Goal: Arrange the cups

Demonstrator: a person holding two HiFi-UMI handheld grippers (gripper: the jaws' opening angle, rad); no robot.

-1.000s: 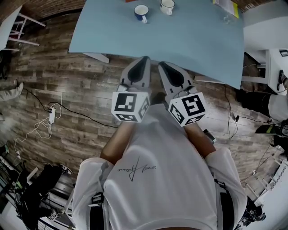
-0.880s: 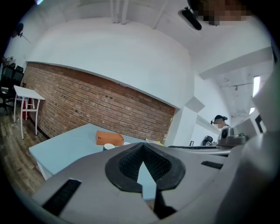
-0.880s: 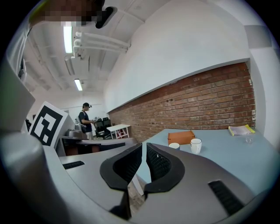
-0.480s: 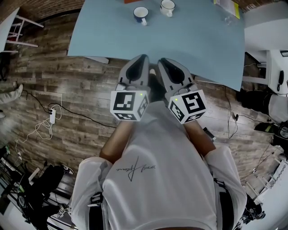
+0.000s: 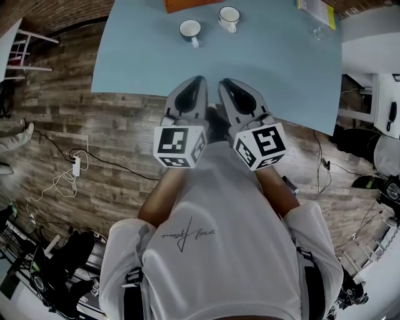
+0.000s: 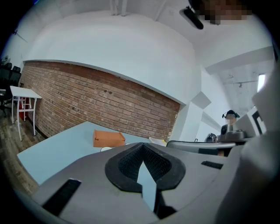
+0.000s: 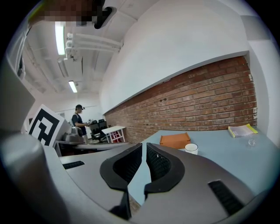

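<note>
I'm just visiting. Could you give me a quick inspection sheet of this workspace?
Surface: light-blue table, mostly bare.
Job's things: blue cup and white cup, upright, apart, at the far side.
Clutter: orange box behind the cups; yellow booklet and small clear glass far right.
Grippers: left gripper and right gripper side by side over the table's near edge, jaws shut, empty.
Cables: power strip and loose cables on the floor, left.
Surroundings: wooden floor, brick wall, background person.
</note>
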